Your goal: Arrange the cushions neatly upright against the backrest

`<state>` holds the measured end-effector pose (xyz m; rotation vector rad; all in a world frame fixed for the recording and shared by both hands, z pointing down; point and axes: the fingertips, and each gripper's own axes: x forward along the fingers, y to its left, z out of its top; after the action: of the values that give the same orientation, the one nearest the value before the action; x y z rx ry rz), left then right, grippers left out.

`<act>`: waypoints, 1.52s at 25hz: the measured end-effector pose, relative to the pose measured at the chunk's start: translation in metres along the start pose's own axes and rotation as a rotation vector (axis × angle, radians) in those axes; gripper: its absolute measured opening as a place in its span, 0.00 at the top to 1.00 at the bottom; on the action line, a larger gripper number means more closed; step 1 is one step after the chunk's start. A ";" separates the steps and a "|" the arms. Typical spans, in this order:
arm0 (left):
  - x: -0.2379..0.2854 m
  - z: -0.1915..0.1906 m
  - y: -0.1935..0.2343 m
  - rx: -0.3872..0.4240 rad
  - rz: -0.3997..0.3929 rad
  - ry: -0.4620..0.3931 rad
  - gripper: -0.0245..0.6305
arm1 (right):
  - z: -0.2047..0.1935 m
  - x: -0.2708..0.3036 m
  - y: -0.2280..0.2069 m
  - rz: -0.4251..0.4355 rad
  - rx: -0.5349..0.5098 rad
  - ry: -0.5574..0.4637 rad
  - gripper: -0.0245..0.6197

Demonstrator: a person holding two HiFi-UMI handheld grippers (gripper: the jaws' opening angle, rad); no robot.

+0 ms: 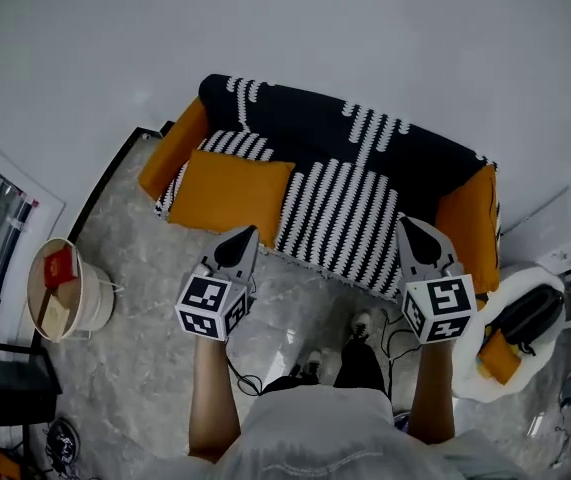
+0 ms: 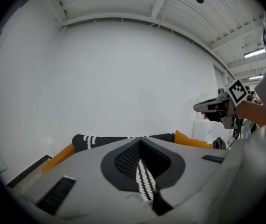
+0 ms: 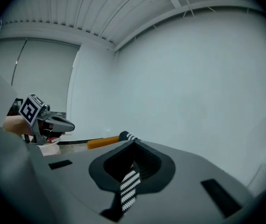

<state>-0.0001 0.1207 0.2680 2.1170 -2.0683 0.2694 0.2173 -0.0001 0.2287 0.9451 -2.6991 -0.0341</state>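
Right now my left tongs (image 1: 245, 236) and right tongs (image 1: 408, 226) are both closed and empty, hovering short of the sofa (image 1: 170, 148). The orange cushion (image 1: 230, 196) and striped cushion (image 1: 340, 218) lie flat on its seat. Next I'd open up, reach in, and stand one against the backrest (image 1: 305, 113).

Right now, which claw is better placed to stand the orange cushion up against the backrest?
Left, probably. The left claw points at the front edge of the orange cushion, which lies flat; the right claw hangs by the orange armrest at the other end. Both claws are shut.
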 end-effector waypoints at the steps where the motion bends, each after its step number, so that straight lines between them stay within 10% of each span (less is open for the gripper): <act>1: -0.005 -0.004 0.010 0.001 0.028 -0.002 0.95 | 0.002 0.009 0.009 0.024 -0.011 -0.010 0.96; 18: -0.060 -0.012 0.235 -0.094 0.407 -0.026 0.95 | 0.078 0.190 0.125 0.233 -0.130 -0.069 0.96; 38: -0.005 -0.013 0.455 -0.082 0.320 0.038 0.95 | 0.131 0.379 0.216 0.172 -0.079 -0.031 0.96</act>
<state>-0.4557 0.1180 0.2767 1.7164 -2.3462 0.2572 -0.2324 -0.0730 0.2239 0.6926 -2.7750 -0.1199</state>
